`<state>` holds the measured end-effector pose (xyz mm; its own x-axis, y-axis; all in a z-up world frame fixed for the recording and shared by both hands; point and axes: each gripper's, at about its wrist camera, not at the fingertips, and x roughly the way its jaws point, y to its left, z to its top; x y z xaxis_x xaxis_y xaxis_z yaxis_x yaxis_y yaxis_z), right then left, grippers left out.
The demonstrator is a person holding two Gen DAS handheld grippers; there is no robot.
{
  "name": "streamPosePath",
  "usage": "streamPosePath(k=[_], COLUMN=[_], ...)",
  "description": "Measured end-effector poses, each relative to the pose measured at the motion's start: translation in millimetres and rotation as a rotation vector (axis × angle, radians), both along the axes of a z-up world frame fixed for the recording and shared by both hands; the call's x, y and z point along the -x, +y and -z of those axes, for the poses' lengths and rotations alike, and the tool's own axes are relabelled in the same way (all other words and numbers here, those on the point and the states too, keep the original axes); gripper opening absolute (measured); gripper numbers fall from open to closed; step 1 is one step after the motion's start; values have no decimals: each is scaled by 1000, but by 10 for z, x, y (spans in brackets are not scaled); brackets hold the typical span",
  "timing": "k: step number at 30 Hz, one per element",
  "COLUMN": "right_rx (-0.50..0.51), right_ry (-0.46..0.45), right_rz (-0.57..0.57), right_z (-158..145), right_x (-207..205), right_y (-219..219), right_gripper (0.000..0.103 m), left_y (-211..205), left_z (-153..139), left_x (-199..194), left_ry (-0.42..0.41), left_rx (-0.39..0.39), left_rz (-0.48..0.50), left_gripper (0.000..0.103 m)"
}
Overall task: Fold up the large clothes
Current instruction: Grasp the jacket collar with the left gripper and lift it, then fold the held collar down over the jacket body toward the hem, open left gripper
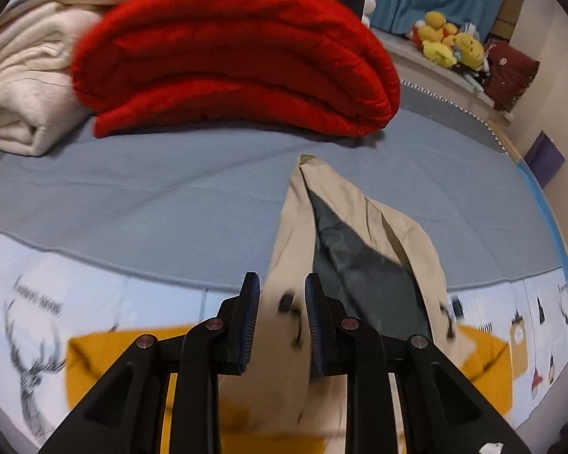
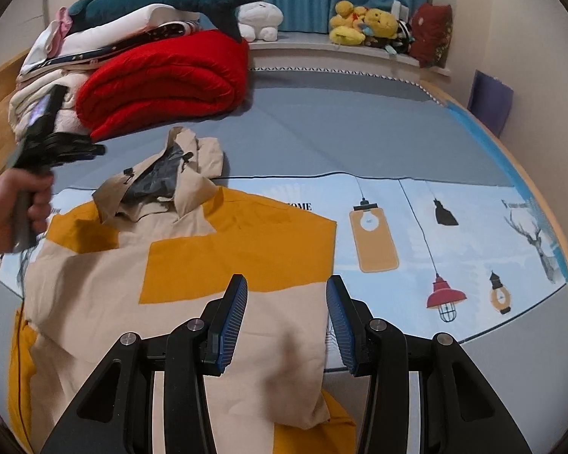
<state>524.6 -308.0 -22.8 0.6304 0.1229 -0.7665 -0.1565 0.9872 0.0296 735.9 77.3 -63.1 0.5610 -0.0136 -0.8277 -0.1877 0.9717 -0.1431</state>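
A beige and mustard-yellow hooded jacket [image 2: 178,283] lies spread on the bed, its hood [image 2: 163,174] with dark grey lining pointing to the far side. In the left wrist view the hood [image 1: 359,234] stretches away from my left gripper [image 1: 282,295], whose jaws stand a little apart with beige hood cloth between them; I cannot tell whether they pinch it. From the right wrist view the left gripper [image 2: 94,149] hovers left of the hood, held by a hand. My right gripper [image 2: 286,299] is open and empty above the jacket's beige lower part.
A folded red quilt [image 2: 163,75] and stacked cream bedding [image 1: 22,75] sit at the far left of the bed. A printed light-blue sheet [image 2: 454,234] and grey blanket [image 2: 340,132] cover the mattress. Yellow plush toys [image 2: 363,22] line the window ledge.
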Motion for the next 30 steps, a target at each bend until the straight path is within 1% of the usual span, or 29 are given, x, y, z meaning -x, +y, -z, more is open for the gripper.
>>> streamPosePath(k=[3,7,11,13,15,17,18,19,20,22,25,26,27,28,29,30], right_rx=[-27,-23,-25,-31,-37,-22,-15,-13,-12,-18,-29,-33,-35,-40,-43,-47], right_ry=[18,29,57,75,83,81,81,83,87,92,89,78,68,55,49,40], right_rz=[27,23,15,18,20,17,18,20,23,30,38,41,44,46,45,44], right_z=[34,83,160,196,216,222,224,223,223,210,152,106,68,11,-22,-75], right_x=[-86,-132,-141,-141,-132,-118,-110,-108,-108,-107,-105,-96,-87,-63,-44,-5], right_y=[-34,3,31,34,33,33,26,17,6,-17,-35,-39,-37,-37,-37,-33], right_gripper=[45,45,45,45,45,45,45,45,45,45,45,45,45,45,45,45], left_y=[-25,-62,-153,-203,-240,-250,-252,-262,-270,-304,-381,-414,-465,-496,-537,-553], left_z=[115,345,550,623,700,771,800,804,797,702,378,244,63,-43,-196,-290], left_x=[-341,-749,-1027,-1119,-1197,-1255,-1269,-1281,-1269,-1176,-903,-759,-530,-395,-151,11], left_ry=[27,82,128,140,166,188,197,201,203,180,109,78,38,18,-12,-31], left_rx=[35,79,97,78,20,-13,-36,-51,-62,-79,-106,-107,-110,-112,-115,-117], left_rz=[-17,-52,-73,-80,-97,-104,-101,-97,-86,-52,24,53,94,119,157,183], left_gripper=[22,23,25,25,25,25,23,10,5,2,0,0,0,0,0,0])
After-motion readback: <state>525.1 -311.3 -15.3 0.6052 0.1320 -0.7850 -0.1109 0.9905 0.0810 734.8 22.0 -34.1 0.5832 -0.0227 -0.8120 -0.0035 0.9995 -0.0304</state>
